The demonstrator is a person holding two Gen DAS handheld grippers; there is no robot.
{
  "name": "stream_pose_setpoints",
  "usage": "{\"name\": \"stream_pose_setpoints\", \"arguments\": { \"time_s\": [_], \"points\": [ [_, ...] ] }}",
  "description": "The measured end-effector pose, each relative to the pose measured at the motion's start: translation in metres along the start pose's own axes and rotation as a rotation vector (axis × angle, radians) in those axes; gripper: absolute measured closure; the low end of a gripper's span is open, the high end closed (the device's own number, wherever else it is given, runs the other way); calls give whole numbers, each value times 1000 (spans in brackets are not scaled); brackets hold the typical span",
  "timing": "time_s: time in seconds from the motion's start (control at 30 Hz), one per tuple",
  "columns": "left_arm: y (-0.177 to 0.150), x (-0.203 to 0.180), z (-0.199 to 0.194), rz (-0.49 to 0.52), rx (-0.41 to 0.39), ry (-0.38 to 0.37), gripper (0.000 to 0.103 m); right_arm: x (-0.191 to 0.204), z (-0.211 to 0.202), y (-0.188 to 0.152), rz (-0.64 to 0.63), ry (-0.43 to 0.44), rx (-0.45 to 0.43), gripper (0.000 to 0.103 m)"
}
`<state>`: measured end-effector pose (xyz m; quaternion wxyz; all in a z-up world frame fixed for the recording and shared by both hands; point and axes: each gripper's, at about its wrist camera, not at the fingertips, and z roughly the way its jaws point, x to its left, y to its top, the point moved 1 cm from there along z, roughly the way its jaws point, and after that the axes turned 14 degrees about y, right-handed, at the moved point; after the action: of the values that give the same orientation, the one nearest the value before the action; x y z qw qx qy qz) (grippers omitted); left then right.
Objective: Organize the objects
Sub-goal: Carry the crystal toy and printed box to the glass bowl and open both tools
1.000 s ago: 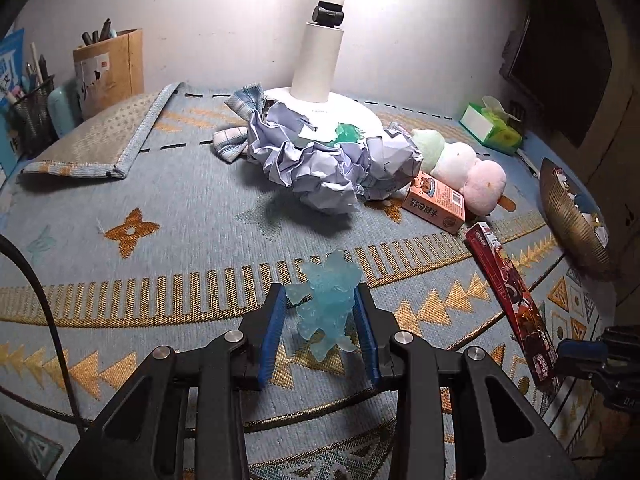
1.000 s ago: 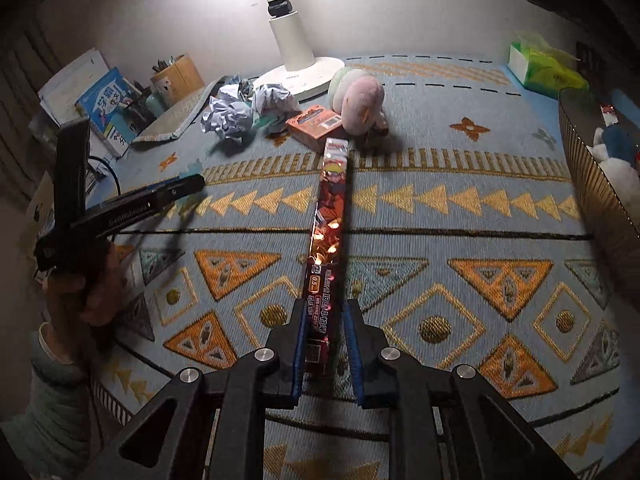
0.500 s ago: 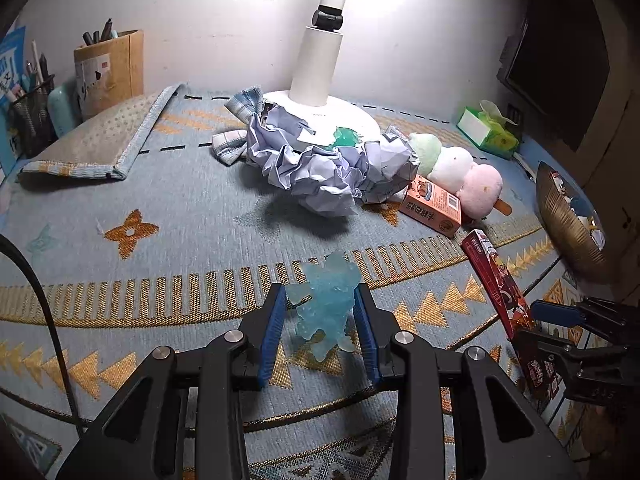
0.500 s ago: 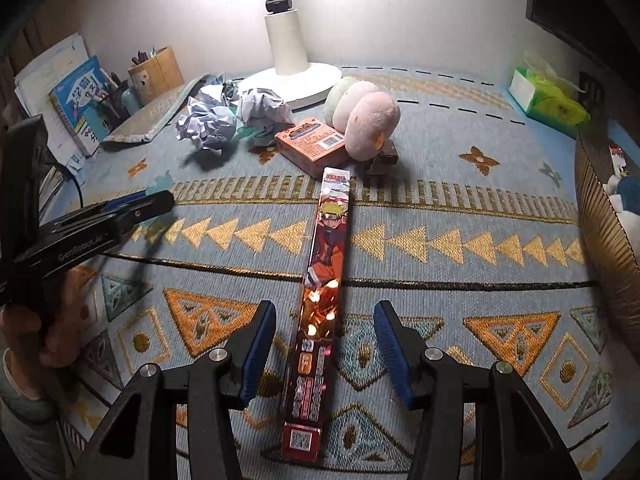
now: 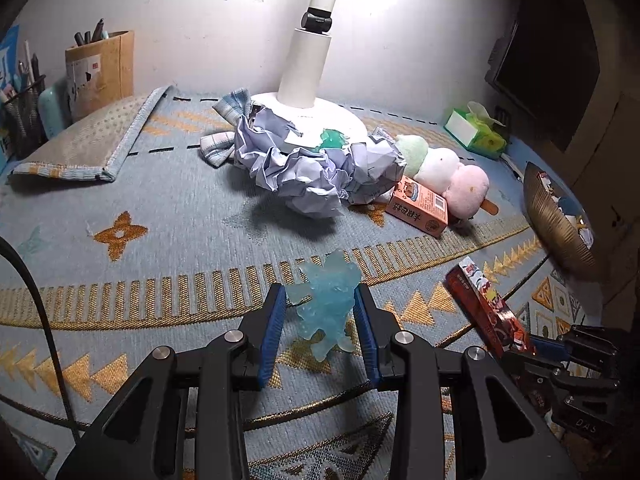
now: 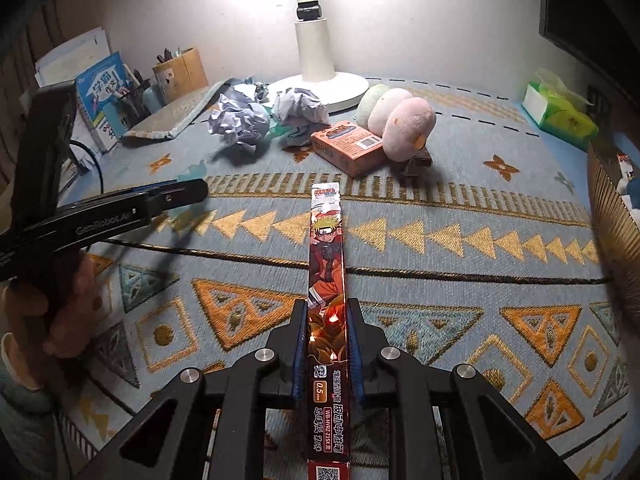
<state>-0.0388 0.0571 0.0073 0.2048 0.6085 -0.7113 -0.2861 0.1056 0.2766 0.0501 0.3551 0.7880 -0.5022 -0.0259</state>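
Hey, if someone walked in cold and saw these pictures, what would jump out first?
Probably the long red cartoon box, clamped in the right claw and pointing up the patterned rug. Next, the pale blue figure pinched in the left claw, and the crumpled paper heaped against the white lamp base.

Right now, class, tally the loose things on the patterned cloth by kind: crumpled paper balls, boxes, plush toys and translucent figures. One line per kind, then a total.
Crumpled paper balls: 2
Boxes: 2, the orange box and the long red box
Plush toys: 1
Translucent figures: 2, blue figure and green figure
Total: 7
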Motion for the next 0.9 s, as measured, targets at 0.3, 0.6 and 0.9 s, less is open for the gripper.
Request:
{"name": "stream_pose_setpoints", "arguments": {
  "time_s": [0.3, 0.6, 0.9],
  "points": [
    [-7, -54, -46, 20, -17, -67, 72, -29, -79, -39, 43, -33, -83, 85],
    [42, -171, -95, 140, -137, -231, 72, -93, -185, -34, 130, -105, -283, 85],
    [101, -287, -65, 247, -141, -336, 72, -199, -265, 21, 281, -270, -427, 86]
  ]
}}
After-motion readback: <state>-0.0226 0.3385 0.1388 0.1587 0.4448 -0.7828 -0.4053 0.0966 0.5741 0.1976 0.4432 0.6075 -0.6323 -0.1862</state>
